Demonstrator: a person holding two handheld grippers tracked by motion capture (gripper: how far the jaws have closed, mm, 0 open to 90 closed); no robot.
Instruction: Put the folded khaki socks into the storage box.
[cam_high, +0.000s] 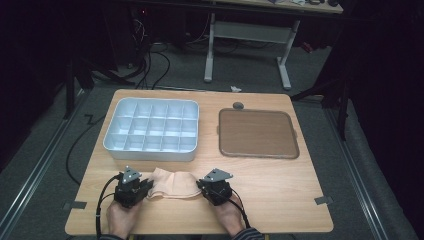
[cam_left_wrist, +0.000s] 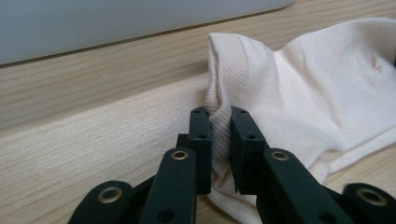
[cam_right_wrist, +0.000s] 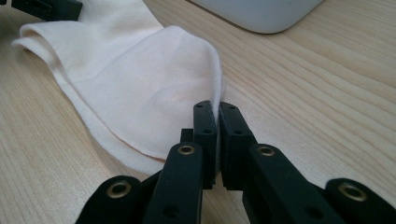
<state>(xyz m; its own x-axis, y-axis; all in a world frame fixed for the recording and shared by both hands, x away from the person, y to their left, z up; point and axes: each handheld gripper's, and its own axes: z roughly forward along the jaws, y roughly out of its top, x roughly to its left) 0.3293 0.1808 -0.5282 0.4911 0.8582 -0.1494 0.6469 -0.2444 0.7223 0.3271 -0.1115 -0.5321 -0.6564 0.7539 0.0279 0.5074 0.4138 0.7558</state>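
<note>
Both hands came in at the near edge of the counter (cam_high: 280, 200), each w/ a gripper. Left gripper (cam_high: 148, 188) sat at the left end of a cream sock (cam_high: 172, 184); right gripper (cam_high: 199, 186) at the right end. Sock lay flat on the wood betw. the two, near the front edge, just in front of the white divided tray (cam_high: 152, 131).

Left gripper view: jaws were clamped on the ribbed cuff of the sock (cam_left_wrist: 299, 88), fabric bunched up and pinched betw. the pads, a fold standing up above them. Tray's white wall (cam_left_wrist: 116, 23) ran along the top, just behind the sock.

Right gripper view: jaws were clamped on the thin edge at the other end of the sock (cam_right_wrist: 140, 88), pads nearly together w/ only cloth betw. them. Corner of the tray (cam_right_wrist: 261, 14) showed beyond, and the left gripper's black tip (cam_right_wrist: 46, 8) at the far end of the sock.

Farther back, right of the tray, a brown square board (cam_high: 257, 134) w/ raised rim lay on the counter, well apart from the sock. Small dark round thing (cam_high: 238, 105) sat just behind the board. Cables trailed from both grippers toward the person.
</note>
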